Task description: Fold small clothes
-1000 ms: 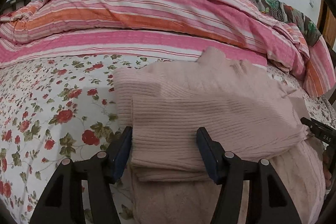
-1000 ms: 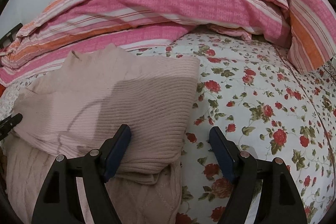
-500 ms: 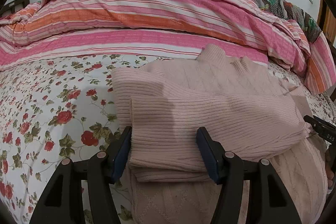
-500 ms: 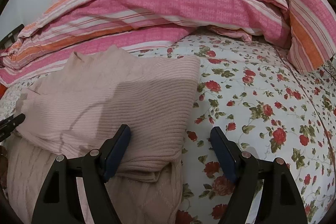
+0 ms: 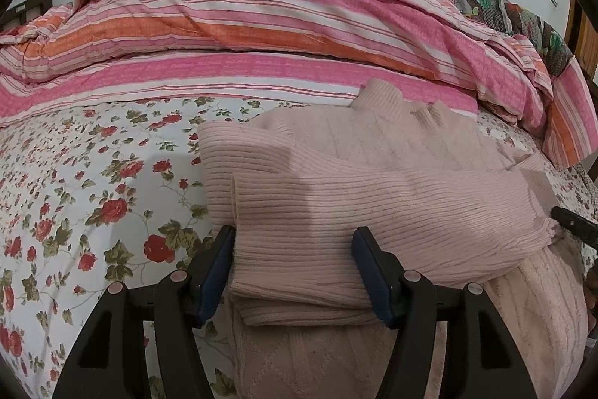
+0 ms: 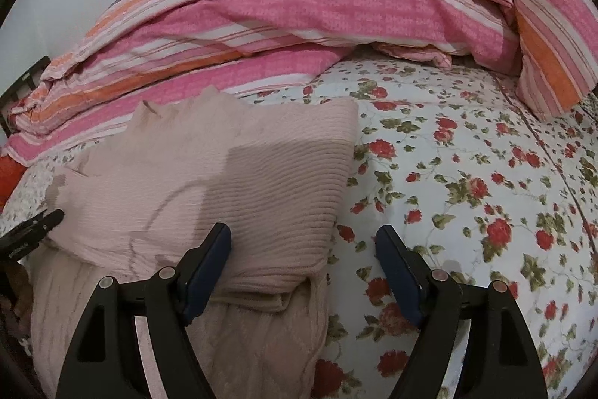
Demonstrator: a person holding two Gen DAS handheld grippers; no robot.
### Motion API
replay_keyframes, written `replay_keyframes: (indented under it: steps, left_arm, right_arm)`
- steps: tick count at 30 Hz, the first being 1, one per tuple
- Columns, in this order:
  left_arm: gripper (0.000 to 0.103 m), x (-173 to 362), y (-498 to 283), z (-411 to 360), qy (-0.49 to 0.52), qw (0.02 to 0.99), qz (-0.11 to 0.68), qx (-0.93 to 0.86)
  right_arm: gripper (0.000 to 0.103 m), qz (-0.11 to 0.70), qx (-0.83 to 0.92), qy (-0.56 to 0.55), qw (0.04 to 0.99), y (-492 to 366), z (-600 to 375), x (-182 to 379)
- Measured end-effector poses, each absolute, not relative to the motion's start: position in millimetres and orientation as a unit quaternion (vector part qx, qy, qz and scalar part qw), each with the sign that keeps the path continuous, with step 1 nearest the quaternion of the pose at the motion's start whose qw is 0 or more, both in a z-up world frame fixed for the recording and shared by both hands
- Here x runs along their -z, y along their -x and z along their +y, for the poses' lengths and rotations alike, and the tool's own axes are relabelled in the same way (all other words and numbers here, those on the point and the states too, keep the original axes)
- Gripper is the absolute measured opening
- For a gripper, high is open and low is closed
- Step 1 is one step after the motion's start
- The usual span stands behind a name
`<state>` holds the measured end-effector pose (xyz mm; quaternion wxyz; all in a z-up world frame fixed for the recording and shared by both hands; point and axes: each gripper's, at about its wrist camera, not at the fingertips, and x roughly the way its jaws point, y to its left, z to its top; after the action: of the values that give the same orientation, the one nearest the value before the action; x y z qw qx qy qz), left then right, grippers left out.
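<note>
While its jaws are opening around a pink ribbed knit sweater [image 5: 373, 212] on the floral bedsheet [image 5: 74, 182], left gripper [image 5: 295, 268] grips nothing; right gripper [image 6: 302, 272] gapes, straddling the sweater's edge.

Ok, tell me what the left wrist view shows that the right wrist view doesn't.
Only the left wrist view: the left gripper, its fingers opening around the folded sleeve edge, and the ribbed collar.
Only the right wrist view: the right gripper, open, straddling the sweater's corner, plus much bare floral sheet.
Both: the pink sweater, the striped quilt.
</note>
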<state>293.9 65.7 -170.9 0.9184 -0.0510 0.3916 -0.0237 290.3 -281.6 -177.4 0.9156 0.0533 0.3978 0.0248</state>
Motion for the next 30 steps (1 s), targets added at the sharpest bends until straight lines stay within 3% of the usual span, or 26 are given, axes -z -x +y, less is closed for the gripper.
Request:
replay_keyframes:
  steps: [5, 11, 19, 22, 27, 30]
  left_arm:
    - [0.072, 169, -289, 68, 0.058, 0.920, 0.387, 0.012]
    - [0.072, 173, -273, 87, 0.117, 0.915, 0.386, 0.025]
    - [0.072, 174, -239, 77, 0.091, 0.918, 0.382, 0.055]
    - [0.072, 174, -221, 63, 0.049, 0.923, 0.378, 0.056]
    - [0.071, 177, -189, 66, 0.063, 0.926, 0.365, 0.069]
    - [0.066, 174, -163, 68, 0.074, 0.924, 0.364, 0.085]
  right_arm:
    - [0.079, 0.368, 0.008, -0.064, 0.928, -262, -284, 165]
    - [0.077, 0.359, 0.030, -0.064, 0.931, -229, -293, 158]
    - [0.073, 0.372, -0.056, -0.117, 0.919, -185, -299, 177]
    - [0.064, 0.365, -0.070, -0.097, 0.923, -167, -290, 182]
    - [0.034, 0.364, -0.092, -0.107, 0.921, -138, -281, 186]
    - [0.032, 0.373, -0.102, -0.115, 0.915, -123, -278, 185]
